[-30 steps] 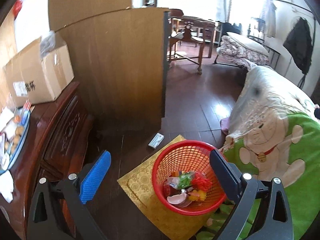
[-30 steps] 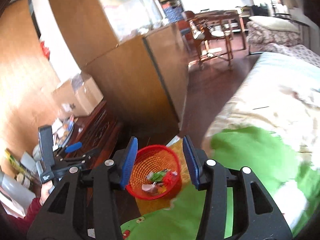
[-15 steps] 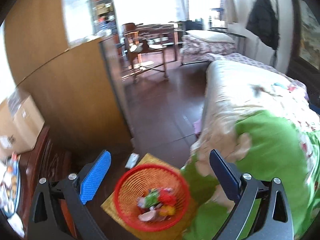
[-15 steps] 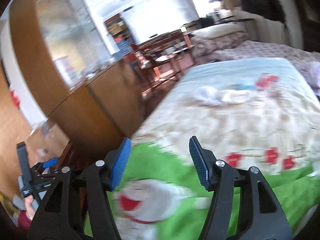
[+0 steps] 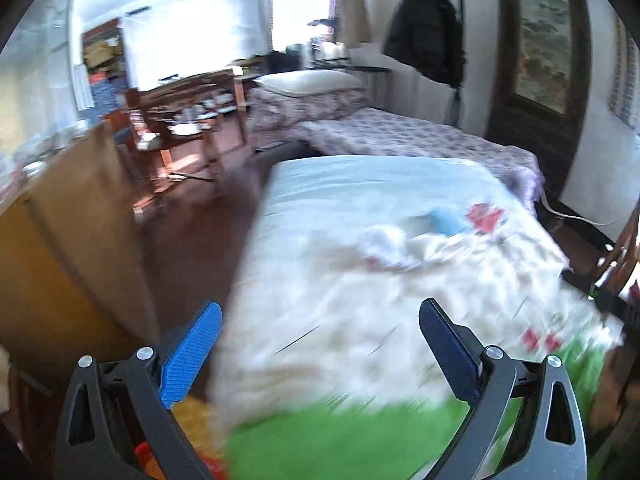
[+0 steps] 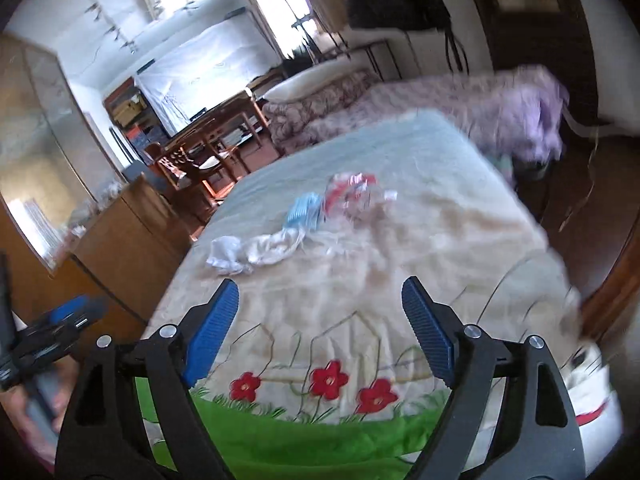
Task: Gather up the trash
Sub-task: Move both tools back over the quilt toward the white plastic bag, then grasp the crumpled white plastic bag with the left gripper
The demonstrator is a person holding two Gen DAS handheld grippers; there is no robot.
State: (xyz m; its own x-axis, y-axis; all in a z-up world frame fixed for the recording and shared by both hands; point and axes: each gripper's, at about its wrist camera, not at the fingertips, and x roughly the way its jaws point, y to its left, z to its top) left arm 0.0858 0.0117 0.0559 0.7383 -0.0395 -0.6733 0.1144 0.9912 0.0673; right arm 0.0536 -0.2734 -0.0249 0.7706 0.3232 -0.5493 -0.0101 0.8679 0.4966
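3 scraps lay mid-bed (image 6: 400, 240): white crumpled paper (image 6: 256, 254), a blue wrapper (image 6: 304, 210), a red-and-white wrapper (image 6: 352, 190). The right hand-held gripper (image 6: 320, 320) was opening, empty; the left hand-held gripper (image 5: 316, 344) was spread, empty. Risk: pads pinching the quilt with the paper, or nudging wrappers away.
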